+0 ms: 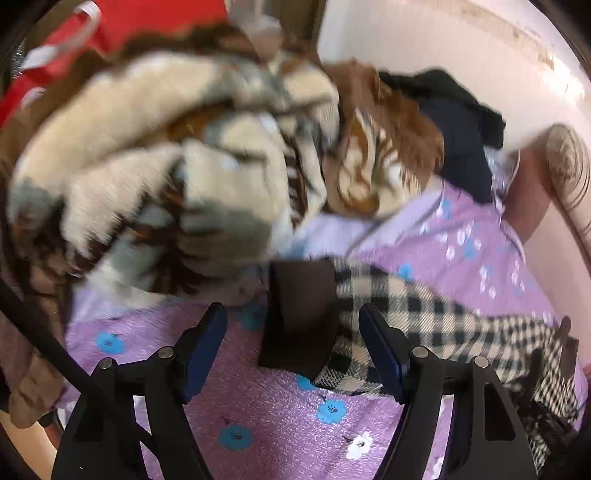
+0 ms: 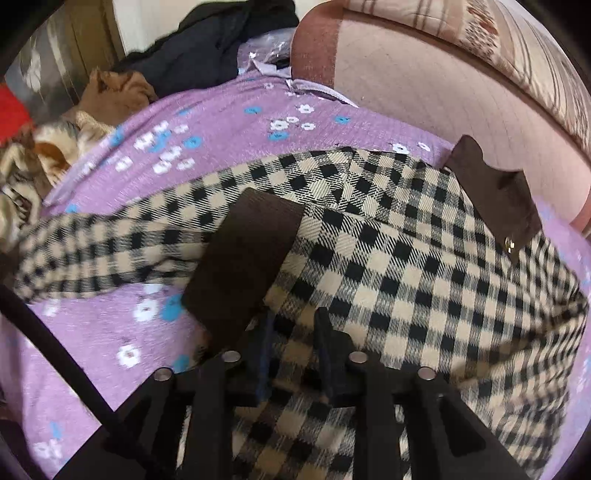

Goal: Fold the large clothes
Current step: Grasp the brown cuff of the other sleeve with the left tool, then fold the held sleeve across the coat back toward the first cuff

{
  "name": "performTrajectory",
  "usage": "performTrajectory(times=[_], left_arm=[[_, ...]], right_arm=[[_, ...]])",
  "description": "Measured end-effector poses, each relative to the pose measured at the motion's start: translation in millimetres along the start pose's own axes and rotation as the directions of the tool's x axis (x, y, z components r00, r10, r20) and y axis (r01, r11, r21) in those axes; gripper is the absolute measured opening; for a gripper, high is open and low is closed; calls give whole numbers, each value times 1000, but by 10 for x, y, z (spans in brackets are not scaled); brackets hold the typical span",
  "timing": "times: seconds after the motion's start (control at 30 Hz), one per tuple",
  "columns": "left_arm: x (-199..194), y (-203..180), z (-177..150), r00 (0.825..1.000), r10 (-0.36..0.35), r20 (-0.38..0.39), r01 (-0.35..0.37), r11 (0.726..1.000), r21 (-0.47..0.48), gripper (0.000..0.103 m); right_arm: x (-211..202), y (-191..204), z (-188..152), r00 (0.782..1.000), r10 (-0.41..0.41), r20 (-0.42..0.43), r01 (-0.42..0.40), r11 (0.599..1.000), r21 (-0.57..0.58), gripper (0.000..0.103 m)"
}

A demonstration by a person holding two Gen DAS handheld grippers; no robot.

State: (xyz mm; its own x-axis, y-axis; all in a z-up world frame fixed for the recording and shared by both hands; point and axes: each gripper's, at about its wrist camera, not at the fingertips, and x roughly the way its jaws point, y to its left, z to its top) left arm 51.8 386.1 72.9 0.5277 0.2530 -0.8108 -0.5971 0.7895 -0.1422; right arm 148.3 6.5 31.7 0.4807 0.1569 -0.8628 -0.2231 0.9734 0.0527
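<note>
A beige-and-black checked garment with dark brown cuffs and collar lies spread on a purple flowered bedsheet. One sleeve stretches left, its brown cuff just ahead of my right gripper. The right gripper hovers low over the garment, jaws a little apart with nothing between them. In the left wrist view the garment lies to the right, and a brown cuff lies just ahead of the open left gripper.
A bundled tiger-print fleece blanket fills the left of the left wrist view, with red fabric behind it. Dark clothes are piled at the far side. A pink padded headboard borders the bed.
</note>
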Motion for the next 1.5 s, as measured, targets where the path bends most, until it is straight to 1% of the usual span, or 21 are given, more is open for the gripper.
performTrajectory(times=[0.13,0.27,0.3,0.33,0.37,0.4,0.63,0.73,0.83,0.9,0.97,1.03,1.1,1.17,1.2,1.23,1.27,1.3,1.4,1.47,1.5], left_arm=[[227,-70,-55,999,31,-37,-30,999,39,73],[392,-182,-121,994,-49,-101,54,997,47,73],[401,-212,-136,993,-46,-106,52,997,55,66],[377,-254,-144,996,-24,-91,32,996,80,54],[362,-273,-150,996,-11,-85,19,995,96,15],[337,-267,-139,997,-6,-80,13,995,98,10],[-15,-31,-15,998,-42,42,45,997,-56,9],[-83,-163,-45,997,-32,69,34,999,-30,9],[-249,-377,-86,985,-136,104,135,991,14,9],[-382,-629,-168,957,-269,107,263,962,69,9],[-416,-880,-238,937,-339,88,327,936,129,9],[-403,-1205,-367,907,-420,30,407,893,192,9],[-309,-1563,-564,858,-505,-95,512,826,234,10],[-222,-1875,-787,804,-540,-250,593,758,272,12],[-167,-2035,-922,775,-534,-339,626,722,295,19],[-142,-2106,-993,758,-527,-385,643,702,305,24],[-127,-2182,-1091,734,-517,-441,666,677,315,36],[-135,-2200,-1128,724,-515,-459,675,666,318,45],[-273,-2075,-1038,685,-571,-452,718,632,290,58],[-317,-1893,-883,663,-621,-419,739,632,233,68],[-331,-1757,-757,656,-652,-381,744,643,182,70]], right_arm=[[-252,27,-181,998,55,21,-54,998,-15,35],[-385,104,-359,996,88,19,-87,995,-42,38],[-410,108,-403,995,94,17,-93,995,-46,38],[-438,112,-435,995,95,17,-94,994,-49,38],[-455,109,-459,995,94,18,-93,994,-52,38],[-476,108,-484,996,91,22,-89,994,-55,38],[-541,42,-531,996,74,44,-72,996,-59,38],[-560,-29,-545,996,72,45,-71,997,-39,38],[-598,-119,-561,996,69,55,-68,998,-15,38],[-627,-195,-563,996,65,64,-65,998,6,38],[-646,-250,-567,996,58,69,-60,998,23,38],[-671,-327,-572,996,52,74,-55,997,45,38],[-692,-408,-581,996,40,77,-45,997,63,38],[-698,-473,-585,997,26,77,-32,997,75,38],[-698,-519,-586,997,17,75,-23,996,84,38],[-695,-548,-582,997,12,74,-18,996,90,38],[-692,-576,-580,997,8,73,-15,995,95,38],[-690,-609,-568,997,9,73,-17,995,103,38],[-696,-609,-513,996,31,82,-40,994,104,39],[-696,-553,-467,994,57,90,-66,994,91,45],[-698,-496,-431,992,83,99,-91,992,82,50]])
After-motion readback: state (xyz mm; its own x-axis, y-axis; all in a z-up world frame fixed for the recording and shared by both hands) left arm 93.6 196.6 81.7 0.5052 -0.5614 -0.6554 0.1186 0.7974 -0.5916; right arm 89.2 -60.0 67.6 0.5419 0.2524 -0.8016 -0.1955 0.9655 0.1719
